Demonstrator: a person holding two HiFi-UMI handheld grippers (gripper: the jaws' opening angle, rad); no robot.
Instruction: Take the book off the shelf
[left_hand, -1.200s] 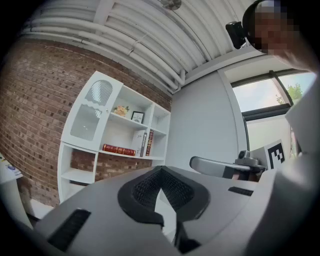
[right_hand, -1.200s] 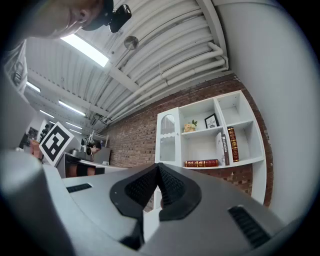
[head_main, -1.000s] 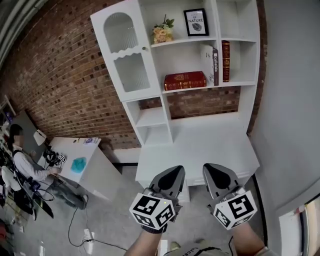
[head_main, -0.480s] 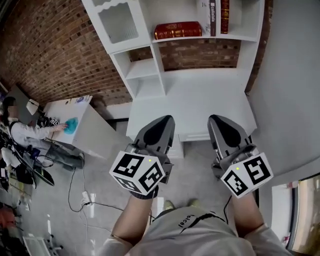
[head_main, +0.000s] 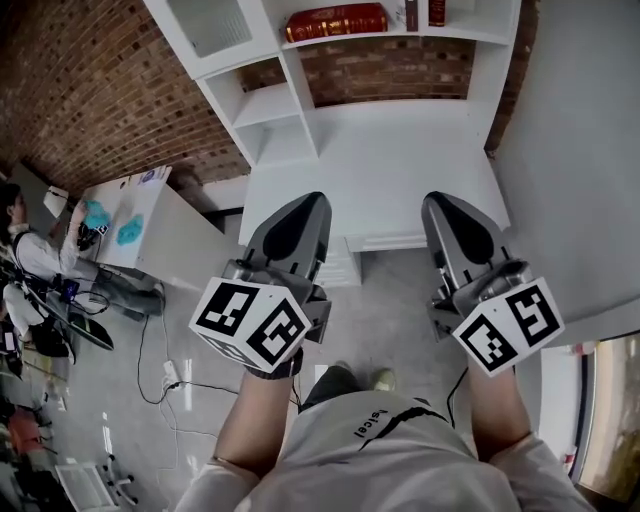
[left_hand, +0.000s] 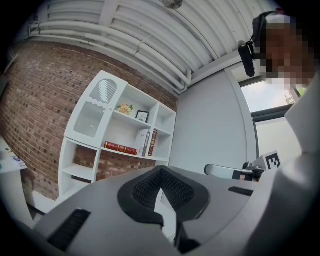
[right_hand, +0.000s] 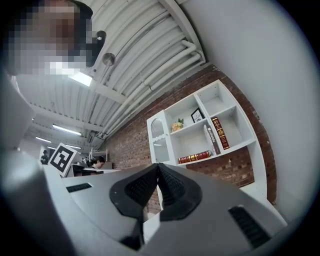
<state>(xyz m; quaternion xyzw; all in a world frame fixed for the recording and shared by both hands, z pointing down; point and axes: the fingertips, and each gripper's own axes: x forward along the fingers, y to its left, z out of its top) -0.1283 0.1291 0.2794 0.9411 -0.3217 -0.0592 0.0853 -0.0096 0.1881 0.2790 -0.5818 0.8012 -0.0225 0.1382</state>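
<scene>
A brick wall (head_main: 100, 90) fills the left of the head view, and a plain grey wall (head_main: 570, 150) runs down the right. A tall white shelf unit (head_main: 300, 80) stands against the brick. Its broad white counter (head_main: 400, 150) lies below the open compartments, and grey floor (head_main: 390, 320) spreads in front of it. Off to the left is a white side table (head_main: 140, 215) with a person (head_main: 25, 250) beside it.

The left gripper (head_main: 305, 205) and right gripper (head_main: 440, 205) are held side by side low in front of the person's body. They are over the floor just short of the counter and well apart from the shelves. In its own view the left gripper (left_hand: 161, 170) has its jaws pressed together with nothing between them. The right gripper (right_hand: 158, 167) is the same, closed and empty. Each carries its marker cube at the rear.

The red book (head_main: 335, 20) lies flat on the shelf above the brick-backed opening, at the top edge of the head view. It also shows in the left gripper view (left_hand: 120, 148) and the right gripper view (right_hand: 195, 157). Just to its right stand two upright books, a pale one (right_hand: 208, 139) and a dark red one (right_hand: 220, 133). One shelf higher sit a bunch of flowers (right_hand: 176, 125) and a small framed picture (right_hand: 197, 115).
</scene>
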